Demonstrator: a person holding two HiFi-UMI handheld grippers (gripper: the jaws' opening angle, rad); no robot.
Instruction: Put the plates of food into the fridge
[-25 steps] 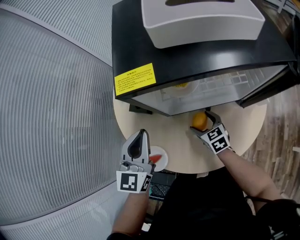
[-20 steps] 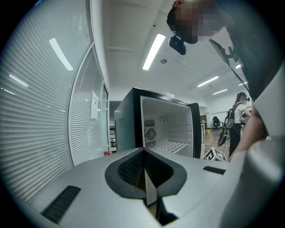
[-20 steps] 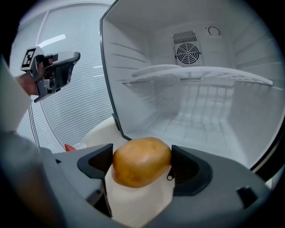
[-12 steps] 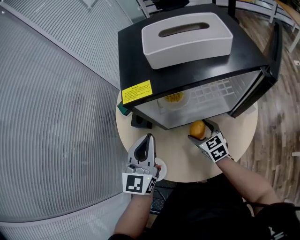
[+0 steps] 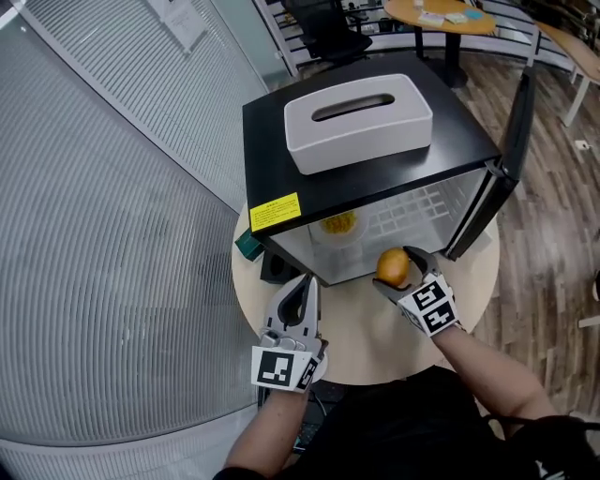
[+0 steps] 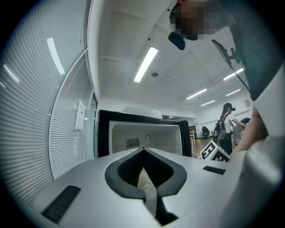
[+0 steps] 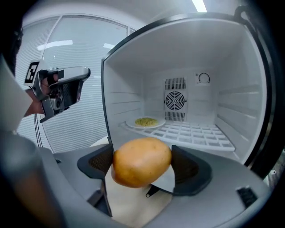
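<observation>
Looked like an open-plan office or demo lab, not a home — ribbed glass partition walls (image 5: 112,234), long strip lights (image 6: 145,64) in the ceiling, wood-look floor (image 5: 553,216), plus a black office chair (image 5: 323,23) and a round table (image 5: 441,11) at the back. The mini fridge (image 5: 272,141) just sat on a small round counter (image 5: 361,328).

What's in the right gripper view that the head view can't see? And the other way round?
Only the right gripper view: the round fan grille on the back wall of the fridge. Only the head view: the white box on top of the fridge and the yellow sticker. Both: the right claw shut on an orange-brown lump of food, and a plate of yellow food inside the fridge.
</observation>
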